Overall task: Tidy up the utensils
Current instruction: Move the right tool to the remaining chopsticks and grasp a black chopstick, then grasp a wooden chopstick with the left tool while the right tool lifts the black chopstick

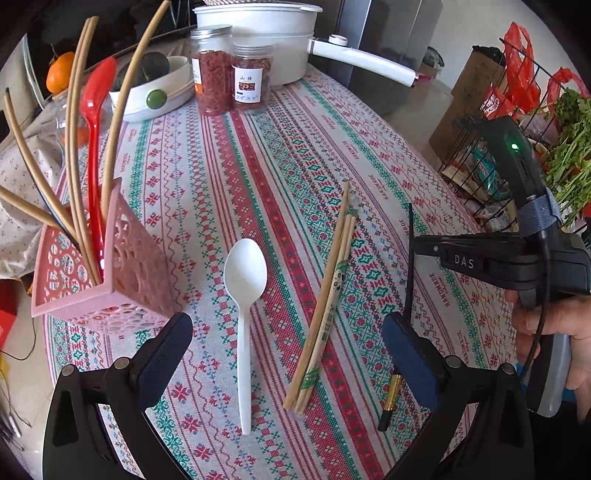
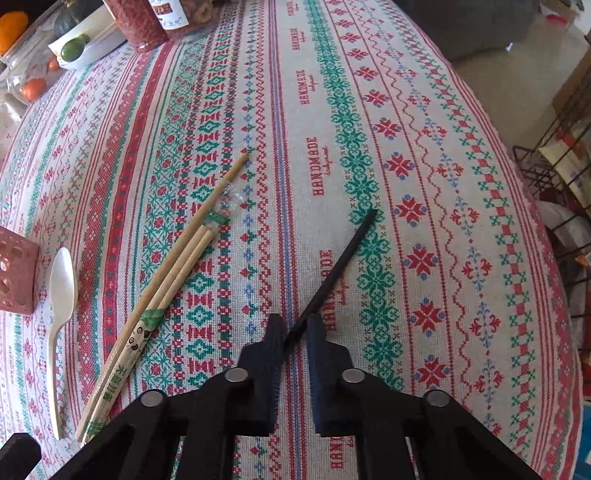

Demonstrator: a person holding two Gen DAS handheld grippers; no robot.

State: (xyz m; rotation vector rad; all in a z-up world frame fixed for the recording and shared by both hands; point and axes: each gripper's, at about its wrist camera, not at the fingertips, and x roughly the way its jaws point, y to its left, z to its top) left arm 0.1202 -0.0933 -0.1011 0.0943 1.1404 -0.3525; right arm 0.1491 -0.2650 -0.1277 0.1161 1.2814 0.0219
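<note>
Pink basket [image 1: 122, 273] holding chopsticks [image 1: 79, 147], red spoon [image 1: 95, 110], white bowl [image 1: 162, 92] with fruit

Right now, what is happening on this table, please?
A person is tidying utensils with two handheld grippers. The right gripper is shut on a black chopstick. The left gripper is open above the white spoon and wooden chopsticks. The pink holder already has several utensils.

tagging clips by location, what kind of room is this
Most likely a home kitchen or dining area: a patterned tablecloth covers the table, with a white pot, spice jars and a pink utensil holder on it.
</note>
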